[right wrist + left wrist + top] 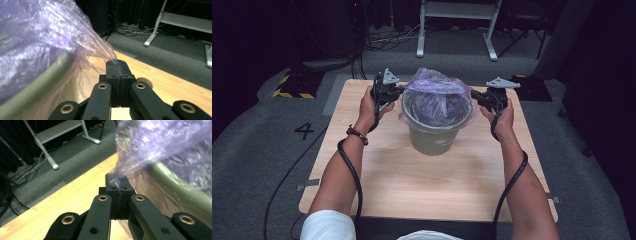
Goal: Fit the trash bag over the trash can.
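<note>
Two grippers are clamping the purple plastic bag (434, 92) that is lining the olive-green bin (432, 137), and the bin is serving here as the landmark for everything else. The bin is standing upright on the wooden table (427, 185), nearer the table's far edge than the person's side. The bag is billowing above the bin's rim, and its skirt is draping over the outside of the rim.

The left gripper (393, 93) is sitting just beside the bin's left rim; in the left gripper view its jaws are pressing tight together with a pinch of the bag's film caught between them (119, 185). The right gripper (479, 96) is sitting just beside the bin's right rim, and in the right gripper view it is likewise nipping a gathered fold of the bag (117, 65), the film stretching taut from the jaws up to the bag's bulk.

Left of the bin, beyond the table's edge, a black "4" (305, 131) is marking the grey floor. A faint pale label on the bin's front is too blurred to read.
</note>
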`<action>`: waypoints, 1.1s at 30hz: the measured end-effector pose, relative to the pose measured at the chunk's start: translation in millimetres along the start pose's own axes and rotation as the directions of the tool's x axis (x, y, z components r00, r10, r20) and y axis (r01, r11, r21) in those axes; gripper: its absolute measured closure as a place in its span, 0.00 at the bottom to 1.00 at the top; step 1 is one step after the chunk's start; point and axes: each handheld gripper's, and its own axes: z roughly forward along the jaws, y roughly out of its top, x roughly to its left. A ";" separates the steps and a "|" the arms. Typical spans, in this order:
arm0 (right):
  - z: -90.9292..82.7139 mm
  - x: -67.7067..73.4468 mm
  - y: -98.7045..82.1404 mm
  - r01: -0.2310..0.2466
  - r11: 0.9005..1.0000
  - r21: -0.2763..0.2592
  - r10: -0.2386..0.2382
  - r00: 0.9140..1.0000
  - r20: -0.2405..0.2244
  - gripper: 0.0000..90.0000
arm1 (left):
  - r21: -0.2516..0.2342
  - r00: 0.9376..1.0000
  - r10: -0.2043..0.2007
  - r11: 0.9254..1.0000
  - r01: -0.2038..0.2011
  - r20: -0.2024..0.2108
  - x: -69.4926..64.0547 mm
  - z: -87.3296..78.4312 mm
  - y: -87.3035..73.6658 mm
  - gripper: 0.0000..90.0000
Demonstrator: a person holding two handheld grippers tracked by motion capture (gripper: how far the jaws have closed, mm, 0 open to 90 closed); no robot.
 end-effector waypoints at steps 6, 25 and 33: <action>3.5 2.1 -11.0 -0.002 1.000 0.008 0.002 0.999 -0.053 1.00 | -0.026 0.999 -0.016 1.000 0.018 0.052 -7.4 2.4 -7.4 1.00; -11.9 21.8 -31.4 0.021 0.999 -0.024 -0.026 0.979 -0.204 1.00 | -0.097 0.988 -0.011 0.995 0.027 0.157 -23.3 -25.0 -30.9 1.00; -25.7 28.6 -40.6 0.053 0.998 -0.035 -0.059 0.978 -0.201 1.00 | -0.114 0.988 -0.006 0.993 0.024 0.156 -32.4 -43.3 -44.3 1.00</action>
